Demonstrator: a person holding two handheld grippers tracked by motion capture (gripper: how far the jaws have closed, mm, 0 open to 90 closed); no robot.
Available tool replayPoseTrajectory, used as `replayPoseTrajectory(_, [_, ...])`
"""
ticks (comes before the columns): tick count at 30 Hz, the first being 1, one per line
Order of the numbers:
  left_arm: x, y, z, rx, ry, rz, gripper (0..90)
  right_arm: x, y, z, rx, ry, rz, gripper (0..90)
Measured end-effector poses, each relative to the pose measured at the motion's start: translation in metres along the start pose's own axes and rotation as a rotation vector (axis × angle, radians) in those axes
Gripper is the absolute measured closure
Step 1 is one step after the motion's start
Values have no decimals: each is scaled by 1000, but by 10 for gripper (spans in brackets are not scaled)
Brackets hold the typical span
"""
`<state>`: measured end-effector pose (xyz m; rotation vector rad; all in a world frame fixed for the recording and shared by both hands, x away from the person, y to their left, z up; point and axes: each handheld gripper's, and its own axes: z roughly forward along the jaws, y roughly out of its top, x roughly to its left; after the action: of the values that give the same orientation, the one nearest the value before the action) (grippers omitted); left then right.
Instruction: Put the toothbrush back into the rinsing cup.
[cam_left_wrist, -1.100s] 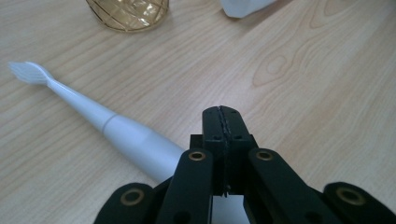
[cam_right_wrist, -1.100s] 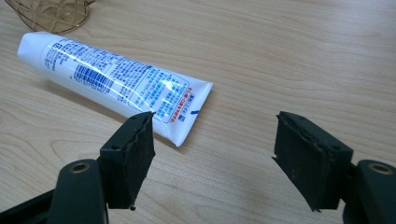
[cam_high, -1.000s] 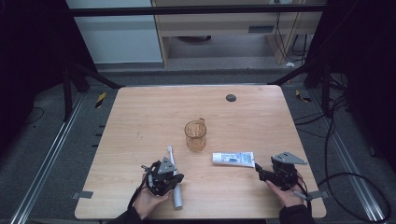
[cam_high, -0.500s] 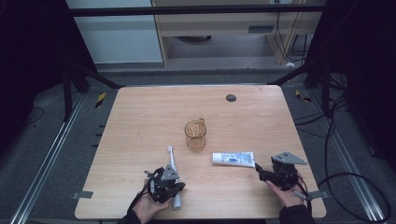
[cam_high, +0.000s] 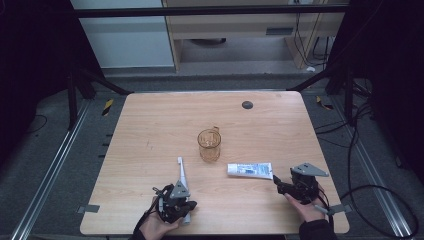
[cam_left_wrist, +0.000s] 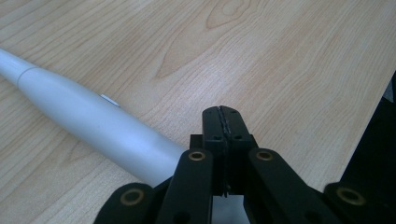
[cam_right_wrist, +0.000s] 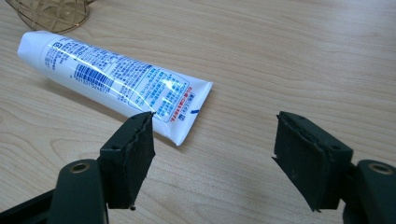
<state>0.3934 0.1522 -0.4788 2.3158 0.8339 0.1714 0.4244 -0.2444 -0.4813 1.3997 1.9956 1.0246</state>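
While both hands rest near the front edge of the wooden table, the left gripper has its 2 black jaws pressed fully together with nothing between them. Just to the left of those closed jaws in the left gripper view, a white electric toothbrush lies flat on the wood; its thick handle end passes under the gripper's body and its thinner neck runs away toward the upper left. From the high view, the same toothbrush stretches out ahead of the left gripper, with its slim head end pointing toward the middle of the table.

At the other hand, the right gripper holds its 2 jaws wide apart and grips nothing. Just ahead of its left jaw, a white toothpaste tube with blue print lies flat, its crimped end nearest the gripper and slightly left of the gap between the jaws, not touching either pad. In the high view the tube lies just beyond the right gripper, toward the table's centre.

Farther on, past the far end of the tube, an amber glass cup with a handle stands upright, between the 2 grippers and well ahead of both. Beyond it, near the table's far edge, sits a small dark round disc.
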Motion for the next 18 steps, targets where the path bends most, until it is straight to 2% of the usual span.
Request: replayPoseTrajectory(18, [1, -7, -6, 8, -5, -9, 896, 0, 0, 0, 4, 3, 2, 287])
